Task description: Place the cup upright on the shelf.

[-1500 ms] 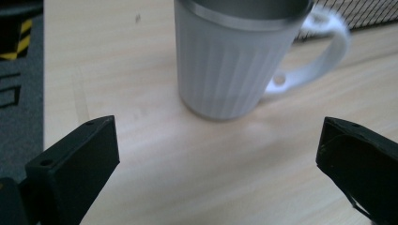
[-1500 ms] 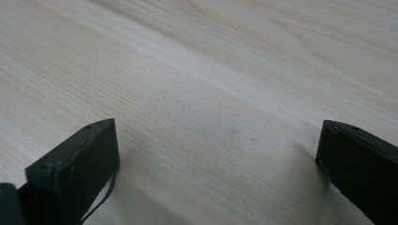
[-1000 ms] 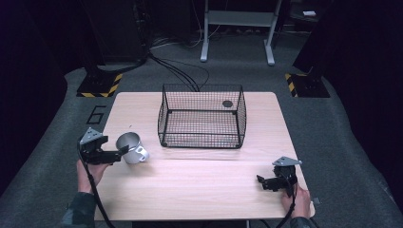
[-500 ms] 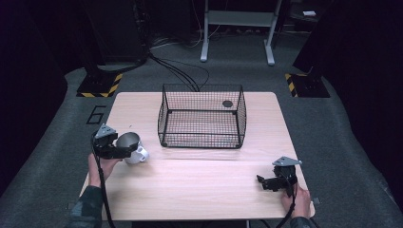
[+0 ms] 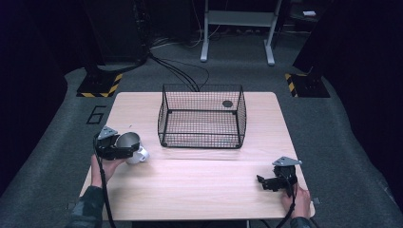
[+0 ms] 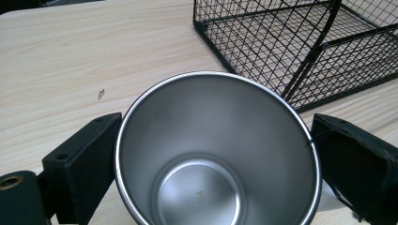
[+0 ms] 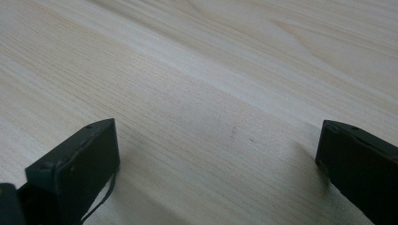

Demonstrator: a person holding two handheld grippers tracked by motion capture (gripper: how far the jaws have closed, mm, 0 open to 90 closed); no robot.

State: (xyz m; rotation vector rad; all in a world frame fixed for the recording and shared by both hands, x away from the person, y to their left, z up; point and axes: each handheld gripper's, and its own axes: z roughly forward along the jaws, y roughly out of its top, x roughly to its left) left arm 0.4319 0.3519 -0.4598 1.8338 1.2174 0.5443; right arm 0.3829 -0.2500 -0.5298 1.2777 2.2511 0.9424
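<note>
**Steel cup in the jaws, basket waiting**

Dark workshop floor all round, cables trailing off behind, and one pale wooden table (image 5: pixel 199 190) in the middle of it. Landmark for everything is the black wire basket (image 5: pixel 202 121), standing toward the far side of the table.

Over to the basket's left-front corner: the left gripper (image 5: pixel 124 147) has the steel cup (image 5: pixel 130 142) between its jaws. From the left gripper view, the cup (image 6: pixel 218 154) is tipped mouth-on toward the camera, shiny inside and with nothing in it. The left jaw sits hard against the rim; the right one is at the rim too, with barely a sliver between, if any. So it is clamped on the cup, jaws set about as wide as the cup's mouth.

How far along? My read is the pick-up is done and the carry is what's left. The cup is near the basket but outside it, and the basket's mesh floor looks bare apart from a small dark round thing at its back right.

Off to the basket's right-front, well apart from it, the right gripper (image 5: pixel 271 182) rests low near the table's front edge. Its jaws stand wide apart over plain wood (image 7: pixel 202 93), holding nothing.
</note>
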